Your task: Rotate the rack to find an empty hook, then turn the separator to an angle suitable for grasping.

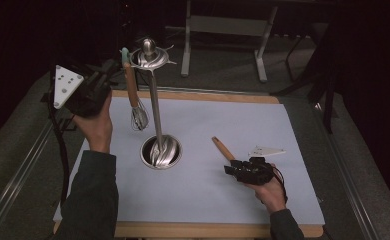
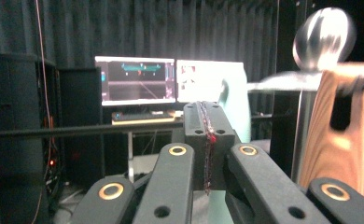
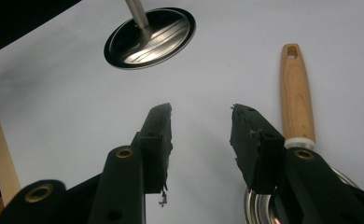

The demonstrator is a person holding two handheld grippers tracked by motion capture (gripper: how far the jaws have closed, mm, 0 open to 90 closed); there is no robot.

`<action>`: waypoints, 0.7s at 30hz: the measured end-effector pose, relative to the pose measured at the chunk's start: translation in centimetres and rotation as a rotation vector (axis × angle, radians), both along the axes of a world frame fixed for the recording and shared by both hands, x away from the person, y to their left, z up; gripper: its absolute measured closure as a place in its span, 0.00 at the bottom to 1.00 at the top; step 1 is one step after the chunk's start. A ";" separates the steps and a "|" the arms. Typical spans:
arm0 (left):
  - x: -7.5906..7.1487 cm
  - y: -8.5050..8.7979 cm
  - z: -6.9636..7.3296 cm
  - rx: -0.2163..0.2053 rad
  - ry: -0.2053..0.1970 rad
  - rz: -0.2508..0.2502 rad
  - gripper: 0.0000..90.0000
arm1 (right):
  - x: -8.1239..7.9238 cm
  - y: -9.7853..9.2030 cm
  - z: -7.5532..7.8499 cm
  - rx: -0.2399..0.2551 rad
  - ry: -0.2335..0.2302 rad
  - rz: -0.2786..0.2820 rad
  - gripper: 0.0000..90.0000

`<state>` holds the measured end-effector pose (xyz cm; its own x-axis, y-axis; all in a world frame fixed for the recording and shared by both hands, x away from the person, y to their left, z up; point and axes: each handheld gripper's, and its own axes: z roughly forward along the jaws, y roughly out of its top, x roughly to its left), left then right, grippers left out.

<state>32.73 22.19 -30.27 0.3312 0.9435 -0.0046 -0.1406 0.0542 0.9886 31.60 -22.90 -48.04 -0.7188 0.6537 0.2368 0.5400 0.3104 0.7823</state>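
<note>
Wooden-handled utensil (image 1: 222, 147) – the one not yet hung – lies flat on the tabletop (image 1: 208, 200), close in on the person's right side. Its handle points away toward the middle of the sheet. The right gripper view shows a hanging hole at the far end of the handle (image 3: 296, 93) and a rounded metal head at the near end. The right tongs (image 1: 230, 167) rest low over that head with their jaws spread and nothing between them. In their own view the right tongs (image 3: 201, 116) are aimed at bare tabletop. The handle runs just beside the right-hand jaw, outside the gap, and the head sits partly under that jaw. By my reading this pick-up has not begun, and the tongs would need to shift sideways onto the handle before closing.

Farther out, the metal stand (image 1: 155, 110) rises from its round base (image 3: 150, 31) near the middle of the tabletop.

Farthest away, at the stand's hooked top, a whisk (image 1: 138, 118) hangs by its wooden handle with the wire head clear of the sheet. That half of the job looks done, though the hook itself is too small to make out. The left tongs (image 1: 112, 70) are held up beside the handle's top end. In the left gripper view the left tongs (image 2: 207, 112) are pressed together on nothing. The whisk handle (image 2: 339, 135) stands just to one side of them, apart from the jaws.
</note>
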 end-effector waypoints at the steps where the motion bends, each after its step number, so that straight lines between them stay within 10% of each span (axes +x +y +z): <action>1: 0.0 0.0 0.0 0.000 0.000 0.000 1.00 | 0.0 0.0 0.0 -0.003 0.002 0.001 0.64; 21: -1.6 1.6 -8.5 0.036 0.207 -0.044 1.00 | 0.5 -0.7 0.5 -0.063 -0.023 -0.043 0.64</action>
<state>31.15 23.81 -38.82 0.3674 0.9291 -0.0430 0.0672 0.0196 0.9975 32.09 -23.64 -47.52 -0.6946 0.6969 0.1782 0.5359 0.3361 0.7745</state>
